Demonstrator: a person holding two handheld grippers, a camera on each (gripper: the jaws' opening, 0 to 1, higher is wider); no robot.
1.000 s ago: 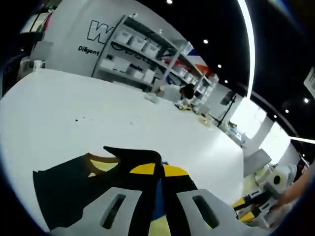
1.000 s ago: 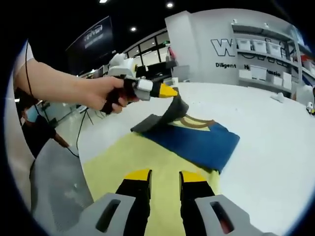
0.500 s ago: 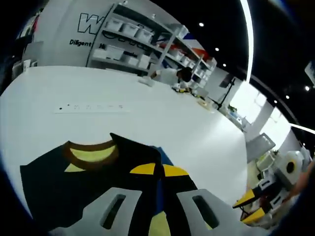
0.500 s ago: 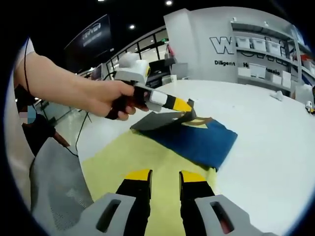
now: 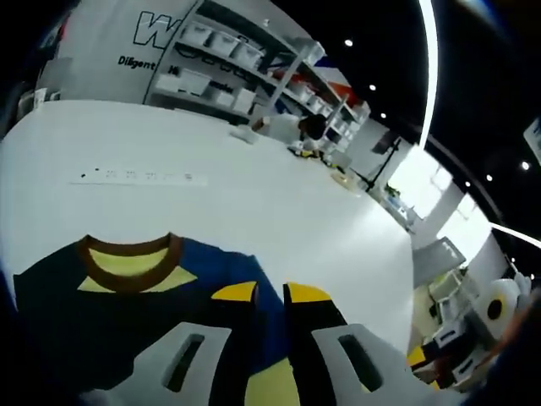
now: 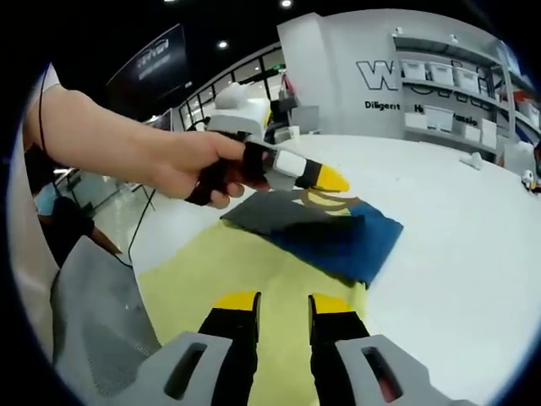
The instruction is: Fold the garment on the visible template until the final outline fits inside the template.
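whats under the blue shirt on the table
A pale yellow template sheet lies under the folded blue shirt with brown collar, sticking out toward the right gripper. The covered part of the sheet cannot be seen.

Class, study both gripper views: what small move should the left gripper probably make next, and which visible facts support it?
Probably lift the left gripper up and back off the blue garment. In the left gripper view its jaws are apart with no cloth between them, and the garment lies flat with its brown collar showing. It lies on the yellow template, so the next fold can then be judged.
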